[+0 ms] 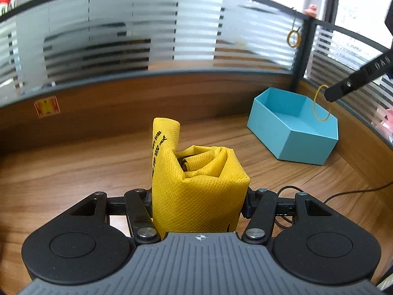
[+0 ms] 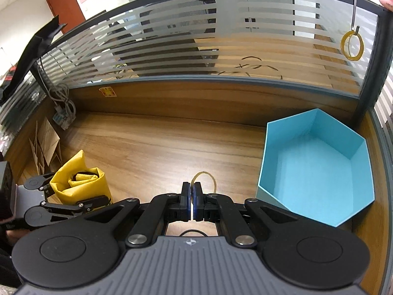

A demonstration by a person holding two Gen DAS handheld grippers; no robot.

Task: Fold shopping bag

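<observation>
Shopping bag (image 1: 199, 191) — yellow, rolled into a thick bundle with one end sticking up — is sitting clamped between the fingers of the left gripper (image 1: 199, 201), just above the wooden tabletop (image 1: 73, 172). The right gripper (image 2: 191, 196) is pinching a thin yellow rubber band (image 2: 203, 179), its fingers clenched almost together, the loop dangling in front of them. A blue hexagonal box (image 2: 316, 169) is standing open to the right, near the striped glass partition (image 2: 196, 36) — more rubber bands are hanging there on a hook (image 2: 353, 12).

Left gripper (image 1: 200, 200) jaws wide, clamping load; right gripper (image 2: 191, 196) jaws closed, pinching band.
</observation>
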